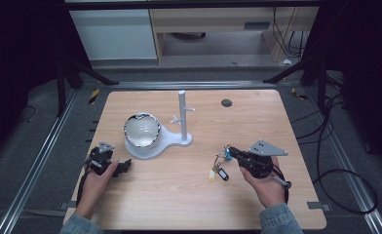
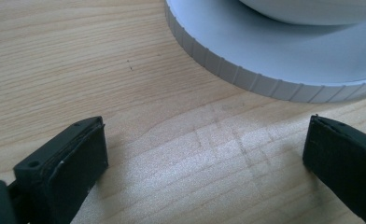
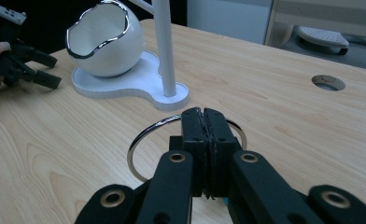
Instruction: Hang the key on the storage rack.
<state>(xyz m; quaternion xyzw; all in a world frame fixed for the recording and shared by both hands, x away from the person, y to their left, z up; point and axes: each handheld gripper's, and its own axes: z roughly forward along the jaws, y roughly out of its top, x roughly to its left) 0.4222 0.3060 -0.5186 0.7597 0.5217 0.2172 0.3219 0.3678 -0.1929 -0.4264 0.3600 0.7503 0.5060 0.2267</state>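
Table (image 1: 286, 146) of pale wood is seen from above, with a white stand (image 1: 152, 146) near its middle: a flat base, an egg-shaped bowl (image 1: 142, 129) with a jagged silvered rim on the left lobe, and an upright post (image 1: 182, 114) with short pegs on the right lobe. The left gripper (image 1: 123, 165) is held low on the table just in front of the base, its jaws spread wide with nothing between them; in the left gripper view bare wood lies between the pads and the ribbed edge of the base is close ahead. The right gripper (image 1: 229, 150) is held to the right of the stand, well apart from it, its jaws pressed together on a key ring (image 3: 146, 135), which is pinched at its far arc in the right gripper view. From the ring, keys and tags (image 1: 218, 171) hang down to the table in the high view; whether they rest on it cannot be told. The work in hand is judged to be hanging the ring on a peg of the post. The thin wire could slip or twist in the flat pads, and the dangling keys could swing and catch the post or the bowl, so the light stand might be tipped if it is not steadied
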